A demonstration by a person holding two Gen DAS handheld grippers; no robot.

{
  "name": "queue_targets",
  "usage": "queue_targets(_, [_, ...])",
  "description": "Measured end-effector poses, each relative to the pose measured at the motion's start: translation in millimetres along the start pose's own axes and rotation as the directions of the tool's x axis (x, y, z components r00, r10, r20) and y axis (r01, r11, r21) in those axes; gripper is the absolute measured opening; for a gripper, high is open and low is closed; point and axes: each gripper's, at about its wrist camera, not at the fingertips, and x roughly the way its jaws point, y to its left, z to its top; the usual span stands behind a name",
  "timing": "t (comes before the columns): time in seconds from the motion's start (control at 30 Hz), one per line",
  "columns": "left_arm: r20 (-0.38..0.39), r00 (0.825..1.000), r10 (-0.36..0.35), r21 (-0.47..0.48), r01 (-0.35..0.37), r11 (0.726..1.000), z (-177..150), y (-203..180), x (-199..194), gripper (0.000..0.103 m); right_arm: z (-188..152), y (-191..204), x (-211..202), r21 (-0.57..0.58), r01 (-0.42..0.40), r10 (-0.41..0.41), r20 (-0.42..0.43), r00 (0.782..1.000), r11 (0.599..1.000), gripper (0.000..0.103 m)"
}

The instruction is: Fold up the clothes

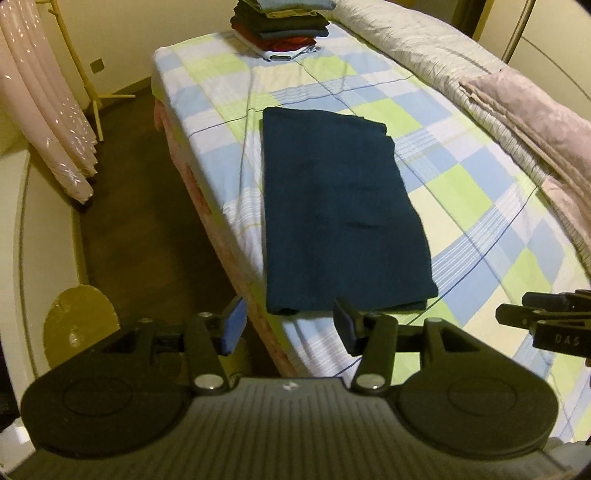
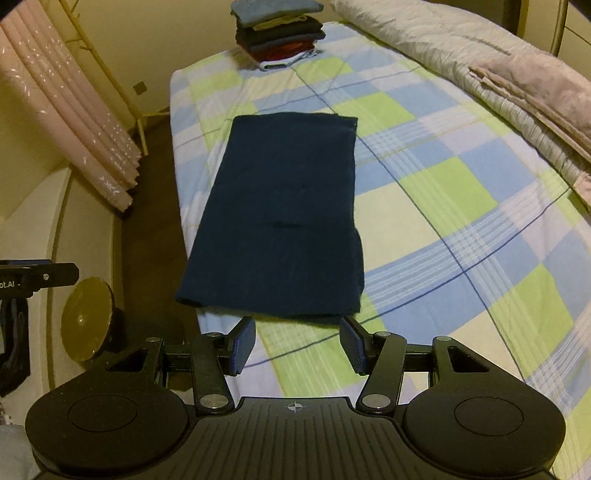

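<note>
Both tongs, left tongs (image 1: 290, 326) and right tongs (image 2: 297, 345), gape wide and empty at the bottom of frame. Just beyond them, mid-frame, a folded navy garment (image 2: 280, 218) lies flat on the checked bed (image 2: 424, 206). Clothes stack (image 2: 279, 33) top centre, bunched quilt (image 2: 461, 55) upper right.

Free room and obstacles ahead of the two parted jaws.
Between each pair of jaws nothing stands; just beyond them the folded navy garment (image 2: 280, 218) lies flat. Bare checked sheet (image 2: 443, 206) opens to their right, bounded by the rolled quilt (image 2: 461, 55); a clothes stack (image 1: 280, 29) blocks the far end.
</note>
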Motion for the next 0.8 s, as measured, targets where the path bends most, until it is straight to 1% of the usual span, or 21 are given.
queue_targets(0.23, [-0.003, 1.000, 0.028, 0.017, -0.028, 0.999, -8, -5, -4, 0.050, -3, -1, 0, -0.014, -0.011, 0.011, -0.008, 1.000, 1.000, 0.054])
queue_targets(0.53, [-0.022, 0.999, 0.031, 0.020, -0.030, 0.999, -16, -7, -3, 0.051, -9, -4, 3, -0.009, -0.017, 0.016, -0.033, 0.999, 1.000, 0.054])
queue_targets(0.8, [-0.024, 0.999, 0.027, 0.019, -0.026, 0.999, -16, -6, -3, 0.051, -8, -4, 2, -0.024, -0.019, 0.018, -0.033, 0.999, 1.000, 0.054])
